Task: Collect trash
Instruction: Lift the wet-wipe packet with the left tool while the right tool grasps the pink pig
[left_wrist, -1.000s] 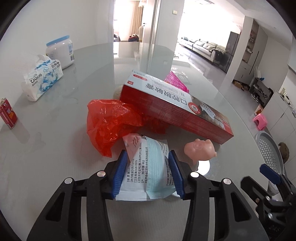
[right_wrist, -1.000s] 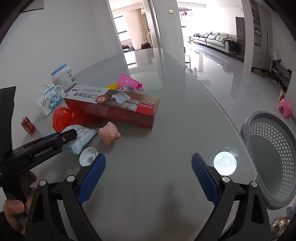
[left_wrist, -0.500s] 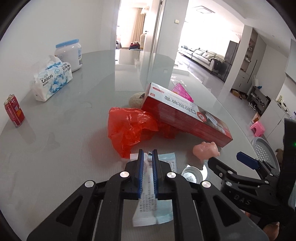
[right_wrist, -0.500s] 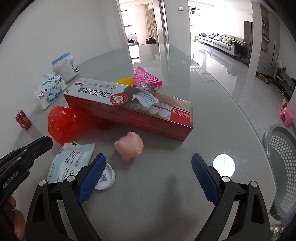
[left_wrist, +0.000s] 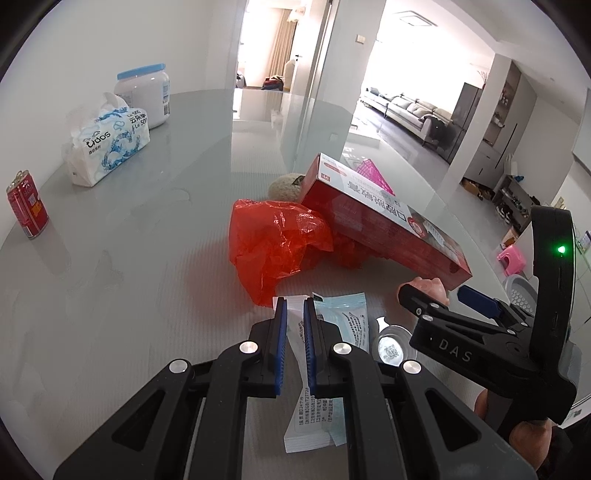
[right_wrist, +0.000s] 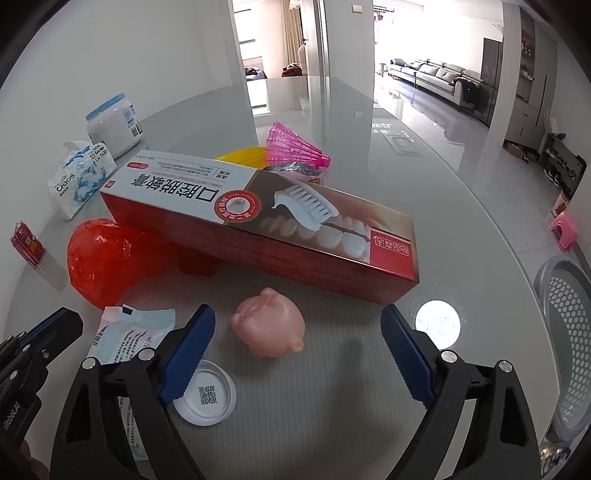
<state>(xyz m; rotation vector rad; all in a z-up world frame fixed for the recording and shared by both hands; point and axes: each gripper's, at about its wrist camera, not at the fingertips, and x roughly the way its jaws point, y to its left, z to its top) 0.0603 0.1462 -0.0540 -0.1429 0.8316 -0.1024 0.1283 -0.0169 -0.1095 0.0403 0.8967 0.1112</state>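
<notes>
My left gripper (left_wrist: 294, 314) is shut on a white and pale-blue mask packet (left_wrist: 347, 321), which lies on the glass table (left_wrist: 129, 258). The packet (right_wrist: 133, 332) shows at lower left in the right wrist view, with the left gripper (right_wrist: 55, 332) beside it. A pink pig toy (right_wrist: 269, 326) lies between the blue pads of my right gripper (right_wrist: 296, 312). Its jaws are closing and the pads stand clear of the toy. A white lid (right_wrist: 205, 397) with a QR code lies under the left finger. From the left wrist view, the right gripper (left_wrist: 436, 295) reaches in from the right.
A red plastic bag (left_wrist: 273, 243) and a long red toothpaste box (right_wrist: 258, 221) lie just beyond. Behind the box is a pink shuttlecock (right_wrist: 295, 151). A tissue pack (left_wrist: 107, 144), a white jar (left_wrist: 144, 96) and a red can (left_wrist: 27, 206) stand far left. A grey perforated basket (right_wrist: 569, 332) sits past the table's right edge.
The left gripper's jaws have shut on the mask packet. The right gripper has moved in toward the pig toy, which now lies between its pads, and its jaws have narrowed a little.
</notes>
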